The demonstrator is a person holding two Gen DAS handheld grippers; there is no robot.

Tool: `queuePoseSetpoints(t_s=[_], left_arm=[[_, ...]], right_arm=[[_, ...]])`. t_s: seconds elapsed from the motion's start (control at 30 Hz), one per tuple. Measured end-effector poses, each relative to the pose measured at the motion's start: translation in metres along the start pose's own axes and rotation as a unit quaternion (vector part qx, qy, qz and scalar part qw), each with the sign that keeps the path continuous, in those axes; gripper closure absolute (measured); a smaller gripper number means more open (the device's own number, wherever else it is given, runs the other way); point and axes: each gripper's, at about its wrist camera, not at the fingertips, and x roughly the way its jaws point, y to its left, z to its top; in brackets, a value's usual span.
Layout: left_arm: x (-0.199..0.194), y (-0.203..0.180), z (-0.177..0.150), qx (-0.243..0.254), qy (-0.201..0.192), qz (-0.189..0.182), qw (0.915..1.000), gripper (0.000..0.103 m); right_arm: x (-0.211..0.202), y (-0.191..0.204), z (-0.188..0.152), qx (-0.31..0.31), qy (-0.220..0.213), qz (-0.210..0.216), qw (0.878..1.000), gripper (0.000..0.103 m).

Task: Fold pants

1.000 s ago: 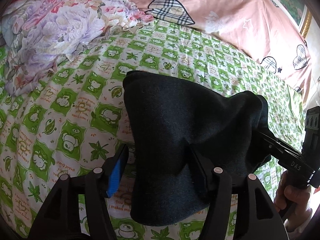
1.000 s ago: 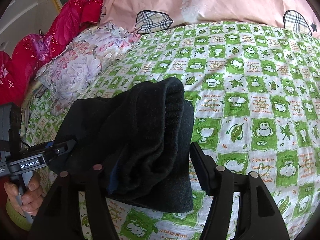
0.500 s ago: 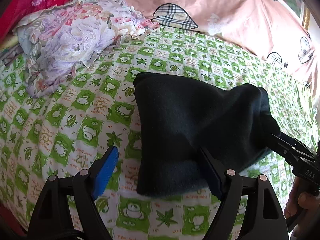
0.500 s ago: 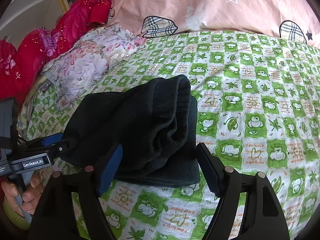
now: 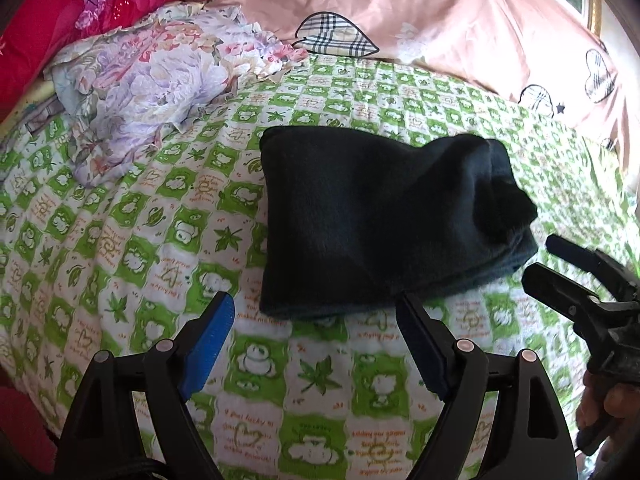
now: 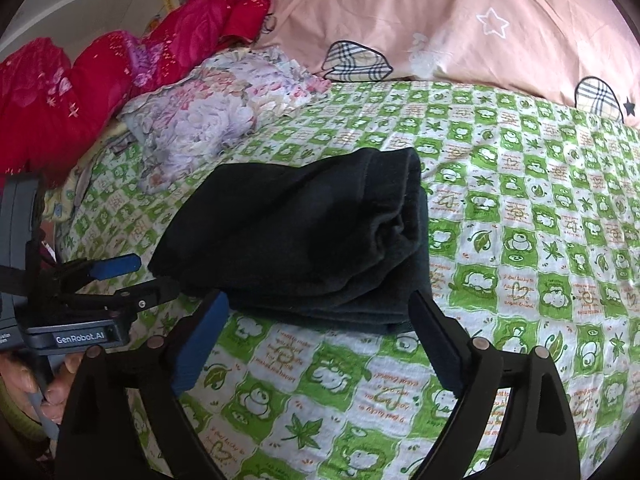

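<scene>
The dark folded pants (image 5: 360, 220) lie flat on the green checked bedsheet (image 5: 140, 240). My left gripper (image 5: 314, 312) sits just short of their near edge. Its jaws are opening and nothing is pressed between the blue pads (image 5: 208, 344). In the right wrist view the pants (image 6: 300, 240) show stacked layers on their right side. My right gripper (image 6: 318, 304) has its jaws opening too, straddling the near edge without pressing it. The left gripper (image 6: 156, 276) shows at the pants' left corner, and the right gripper (image 5: 540, 258) at their right corner.
A crumpled floral cloth (image 5: 152, 92) lies at the back left of the bed. A pink quilt (image 5: 440, 20) runs along the back and a red quilt (image 6: 80, 92) is bunched at the far left. A hand (image 6: 24, 380) holds the left gripper's handle.
Both grippers have let go of the pants and drawn back toward the near side. Their jaws have spread wide. The pants have settled flat on the sheet.
</scene>
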Motion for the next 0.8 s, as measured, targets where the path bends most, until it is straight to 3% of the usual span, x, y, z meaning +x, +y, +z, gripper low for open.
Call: queuePoseSetpoints(t_s=[0.4, 0.8], left_arm=[[-0.011, 0.001, -0.016, 0.014, -0.025, 0.038, 0.9989, 0.019], [-0.013, -0.002, -0.024, 0.020, -0.032, 0.039, 0.9985, 0.016]], right_arm=[[0.001, 0.023, -0.010, -0.046, -0.006, -0.001, 0.999, 0.003], [0.001, 0.023, -0.015, -0.043, -0.016, -0.008, 0.999, 0.003]])
